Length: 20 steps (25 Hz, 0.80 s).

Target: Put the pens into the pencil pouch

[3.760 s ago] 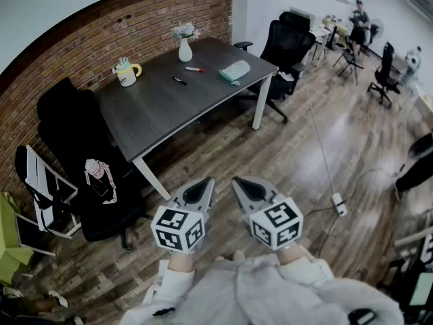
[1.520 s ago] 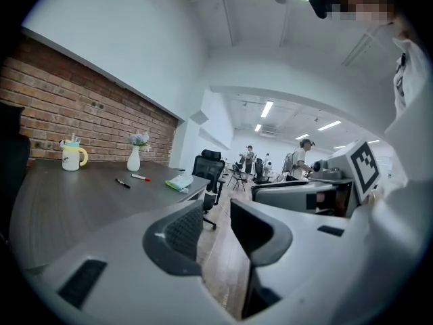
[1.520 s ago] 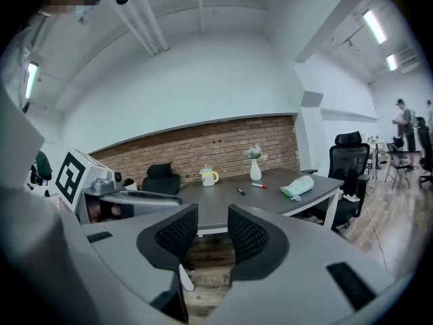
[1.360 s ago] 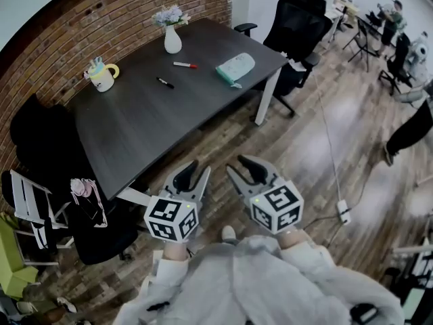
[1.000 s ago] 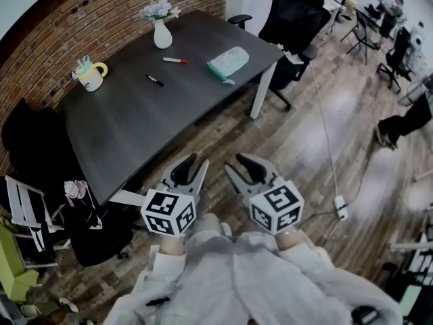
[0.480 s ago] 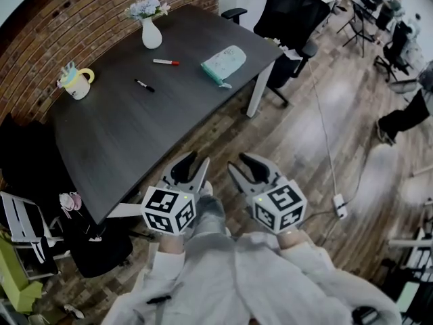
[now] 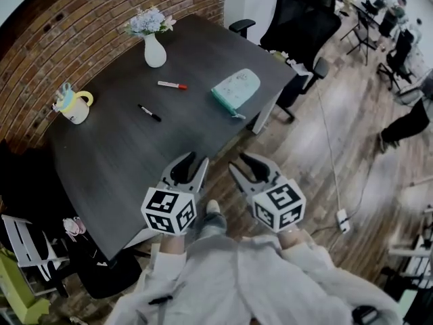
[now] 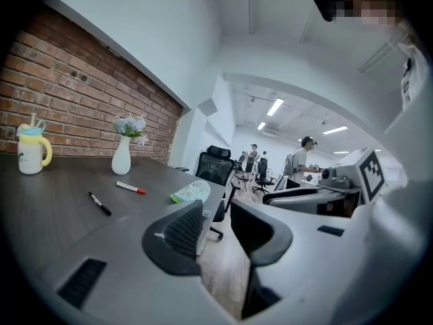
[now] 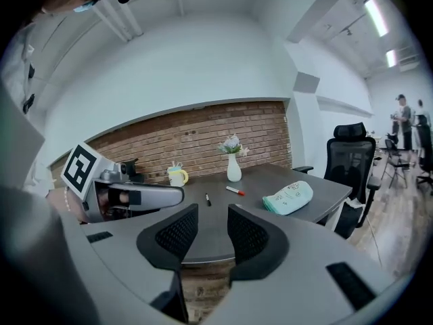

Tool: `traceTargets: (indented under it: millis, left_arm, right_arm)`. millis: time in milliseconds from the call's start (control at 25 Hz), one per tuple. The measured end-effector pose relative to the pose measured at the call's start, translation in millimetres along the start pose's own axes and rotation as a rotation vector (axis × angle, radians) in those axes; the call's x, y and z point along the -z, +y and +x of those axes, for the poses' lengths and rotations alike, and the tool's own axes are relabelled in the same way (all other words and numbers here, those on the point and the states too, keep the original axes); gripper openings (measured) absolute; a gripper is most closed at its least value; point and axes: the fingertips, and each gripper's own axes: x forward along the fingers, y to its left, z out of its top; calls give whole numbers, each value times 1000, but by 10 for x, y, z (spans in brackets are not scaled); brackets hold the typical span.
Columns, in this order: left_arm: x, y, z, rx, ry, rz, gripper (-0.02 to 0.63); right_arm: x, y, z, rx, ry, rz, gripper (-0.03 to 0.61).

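Head view shows left tool and right tool parted, empty; pencil pouch print unreadable.

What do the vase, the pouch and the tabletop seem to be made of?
Vase: likely glazed ceramic, smooth white with a sheen.
Pencil pouch: soft fabric, matte mint, slumped and printed.
Table: probably laminate, matte dark grey with faint wood grain.

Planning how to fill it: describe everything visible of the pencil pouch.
The pencil pouch is soft, pale mint fabric with printed drawings and a darker teal edge along one side. It lies flat on the table near a corner, apart from the red-capped pen and black pen, touching nothing else. Whether it is open cannot be told.
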Motion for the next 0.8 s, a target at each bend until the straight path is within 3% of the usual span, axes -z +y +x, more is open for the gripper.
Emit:
traceTargets:
  millis: [440,800]
  left_arm:
    - [-464,833,623,47,-9,-5,112]
    - [-422,1059,824,74,22,-31,112]
  right_arm:
    - [-420,-404,962,42,20,-17,132]
    - [-381,-546,1229,72,68,-14,132]
